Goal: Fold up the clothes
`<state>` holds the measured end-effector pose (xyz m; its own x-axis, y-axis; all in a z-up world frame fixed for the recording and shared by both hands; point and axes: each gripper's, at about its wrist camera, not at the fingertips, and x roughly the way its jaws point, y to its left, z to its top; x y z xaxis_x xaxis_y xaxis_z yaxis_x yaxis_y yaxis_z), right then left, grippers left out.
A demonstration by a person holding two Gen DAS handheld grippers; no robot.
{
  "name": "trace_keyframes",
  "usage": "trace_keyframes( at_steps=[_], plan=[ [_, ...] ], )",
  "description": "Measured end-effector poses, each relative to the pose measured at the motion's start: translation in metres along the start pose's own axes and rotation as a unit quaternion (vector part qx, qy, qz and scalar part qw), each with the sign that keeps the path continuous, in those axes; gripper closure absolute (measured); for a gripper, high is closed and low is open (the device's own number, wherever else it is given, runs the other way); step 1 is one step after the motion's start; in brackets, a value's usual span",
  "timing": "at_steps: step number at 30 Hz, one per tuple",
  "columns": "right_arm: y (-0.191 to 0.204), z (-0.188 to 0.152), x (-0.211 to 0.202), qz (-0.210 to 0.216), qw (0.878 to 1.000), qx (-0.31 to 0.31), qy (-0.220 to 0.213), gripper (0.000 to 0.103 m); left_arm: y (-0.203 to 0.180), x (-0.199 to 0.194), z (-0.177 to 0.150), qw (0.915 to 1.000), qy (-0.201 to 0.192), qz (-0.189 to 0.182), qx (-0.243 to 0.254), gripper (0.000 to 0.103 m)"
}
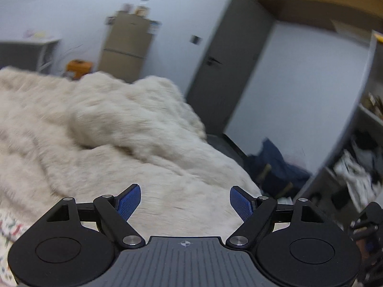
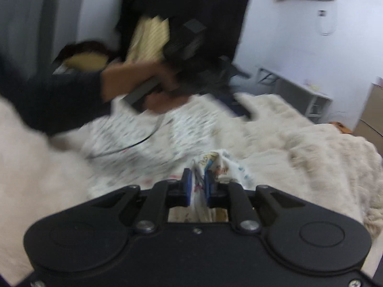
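White printed garment (image 2: 148,141), small multicoloured pattern, spread rumpled over cream fluffy blanket (image 2: 299,138). Near edge bunched upward into an upright fold with cartoon print, raised clear of the blanket. Remainder blurred; finer detail indeterminate.

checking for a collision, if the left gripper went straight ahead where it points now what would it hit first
Probably the fluffy cream blanket on the bed: the open left gripper points slightly down at it, nothing between. Depth is unclear through blur.
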<state>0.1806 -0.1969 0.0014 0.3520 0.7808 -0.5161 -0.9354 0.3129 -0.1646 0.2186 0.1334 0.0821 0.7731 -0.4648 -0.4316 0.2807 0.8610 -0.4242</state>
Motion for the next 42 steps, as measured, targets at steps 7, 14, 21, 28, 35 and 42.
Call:
trace_keyframes(
  at_steps=[7,14,21,28,35,42],
  plan=[
    [-0.108,-0.038,0.013,0.043,0.982,0.174,0.063,0.044,0.069,0.019,0.011,0.9979,0.052,0.020,-0.033,0.026],
    [-0.188,-0.148,0.039,0.187,0.863,0.468,0.037,0.043,0.167,0.048,-0.013,0.9847,0.142,-0.068,-0.073,0.026],
    [-0.200,-0.129,0.045,0.233,0.860,0.453,-0.003,0.094,0.184,0.080,-0.050,0.9716,0.203,-0.102,-0.068,0.103],
    [-0.268,-0.054,-0.015,0.023,0.941,0.331,-0.069,0.096,0.159,0.057,0.016,0.9968,0.058,-0.036,-0.040,0.103],
    [-0.295,-0.055,-0.011,-0.122,0.958,0.256,0.053,0.093,0.197,0.020,0.058,0.9840,-0.044,0.123,-0.121,0.030],
    [-0.294,-0.132,0.013,-0.073,0.903,0.417,0.074,0.051,0.342,-0.019,0.032,0.8921,-0.012,0.380,-0.245,0.030]
  ],
)
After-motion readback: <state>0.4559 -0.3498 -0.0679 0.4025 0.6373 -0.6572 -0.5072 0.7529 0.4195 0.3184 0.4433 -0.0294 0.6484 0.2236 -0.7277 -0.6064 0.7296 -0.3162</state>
